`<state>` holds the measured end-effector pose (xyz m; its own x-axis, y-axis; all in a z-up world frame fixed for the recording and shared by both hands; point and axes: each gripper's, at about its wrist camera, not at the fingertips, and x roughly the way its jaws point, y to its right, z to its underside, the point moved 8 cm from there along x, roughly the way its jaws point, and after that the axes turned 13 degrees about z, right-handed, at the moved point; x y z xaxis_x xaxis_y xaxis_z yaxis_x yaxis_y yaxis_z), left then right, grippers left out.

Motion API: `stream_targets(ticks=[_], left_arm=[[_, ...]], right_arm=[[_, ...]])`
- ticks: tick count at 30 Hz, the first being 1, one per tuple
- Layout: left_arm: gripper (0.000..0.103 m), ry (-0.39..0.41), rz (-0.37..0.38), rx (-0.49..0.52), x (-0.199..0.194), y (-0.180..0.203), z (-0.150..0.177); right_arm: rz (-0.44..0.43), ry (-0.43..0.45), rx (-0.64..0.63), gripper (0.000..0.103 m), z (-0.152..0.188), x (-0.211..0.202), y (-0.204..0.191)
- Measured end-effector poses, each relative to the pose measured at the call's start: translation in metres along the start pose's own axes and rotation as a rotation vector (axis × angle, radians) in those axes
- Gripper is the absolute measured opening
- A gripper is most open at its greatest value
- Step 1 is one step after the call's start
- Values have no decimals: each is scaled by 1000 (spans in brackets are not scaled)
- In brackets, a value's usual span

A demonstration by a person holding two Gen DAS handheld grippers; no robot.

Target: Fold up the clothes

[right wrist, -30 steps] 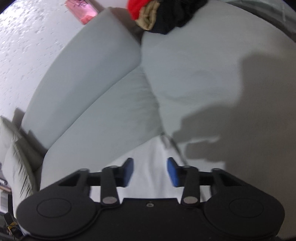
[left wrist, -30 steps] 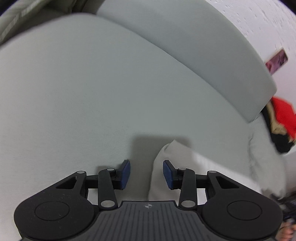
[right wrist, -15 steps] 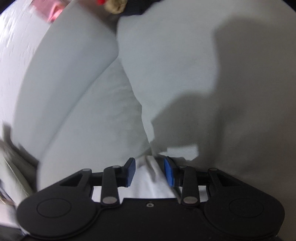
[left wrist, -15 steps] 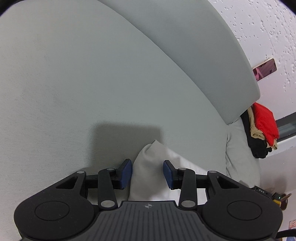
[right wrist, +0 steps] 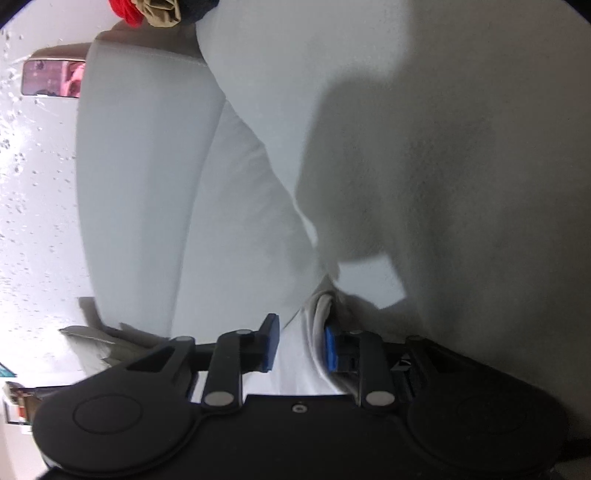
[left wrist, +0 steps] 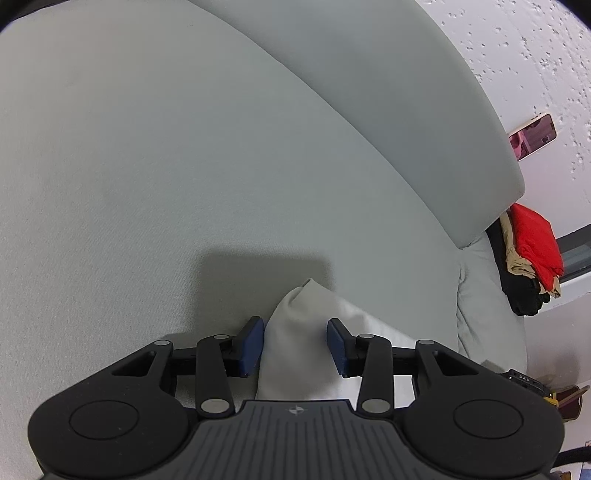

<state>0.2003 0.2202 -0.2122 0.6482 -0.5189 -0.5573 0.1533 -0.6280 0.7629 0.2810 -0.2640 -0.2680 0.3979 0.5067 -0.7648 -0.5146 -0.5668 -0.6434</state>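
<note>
A white garment (left wrist: 295,332) lies on the pale grey sofa seat (left wrist: 147,166). In the left wrist view one corner of it bulges up between the blue pads of my left gripper (left wrist: 295,343), which is open around it. In the right wrist view another edge of the white garment (right wrist: 295,354) runs between the pads of my right gripper (right wrist: 300,345). That gripper is open, with the folded hem lying against its right pad (right wrist: 330,349).
The sofa back cushion (left wrist: 369,92) rises behind the seat. A pile of red, tan and black clothes (left wrist: 532,251) lies at the sofa's far end, also in the right wrist view (right wrist: 159,11). A phone (left wrist: 532,136) leans on the white wall.
My left gripper has come forward so that the garment corner lies between its pads. My right gripper has moved along the garment's edge and rolled, and its jaws have narrowed a little.
</note>
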Motion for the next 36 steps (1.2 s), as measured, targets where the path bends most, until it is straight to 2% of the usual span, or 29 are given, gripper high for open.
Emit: stream_targets(ticks=[2,3,5,8,10,12,15,17,18,19,22,25,28,31,34,36], left_arm=[[38,5,-3,-1,0,-1,0],[37,9,-9,2,-2,-2,1],[34,15,-24,13,-3,-2,2],[34,18,-43,45,-3,0,4],[34,19,-61,70,-3,3,5],[35,27,-79,91,-5,7,6],[40,67,-99,114,-16,14,6],[41,95,-92,116,-26,16,6],[42,104,-79,93,-31,14,7],[42,114,-66,62,-36,9,7],[42,130,-33,-31,-46,-7,8],[41,91,4,-91,-42,-19,10],[41,30,41,-123,-31,-21,12],[41,-3,84,-132,-26,-20,10],[36,-1,142,-124,-25,-13,10],[35,22,217,-107,-26,-4,11]], right_arm=[[5,58,6,6,1,-4,1],[5,103,6,4,1,-10,3],[19,205,-5,4,2,-25,5],[95,424,-55,4,-1,-58,9],[137,501,-73,3,-4,-74,12],[156,515,-95,5,-2,-85,11],[139,459,-140,7,9,-92,5],[114,406,-198,14,30,-93,-4],[102,377,-236,22,42,-92,-11],[96,345,-280,25,56,-88,-17],[92,227,-421,26,90,-71,-42],[115,120,-521,26,125,-46,-45],[154,60,-521,25,139,-29,-35],[150,69,-506,24,141,-28,-28],[138,50,-474,24,134,-29,-26],[133,47,-459,24,135,-32,-26]])
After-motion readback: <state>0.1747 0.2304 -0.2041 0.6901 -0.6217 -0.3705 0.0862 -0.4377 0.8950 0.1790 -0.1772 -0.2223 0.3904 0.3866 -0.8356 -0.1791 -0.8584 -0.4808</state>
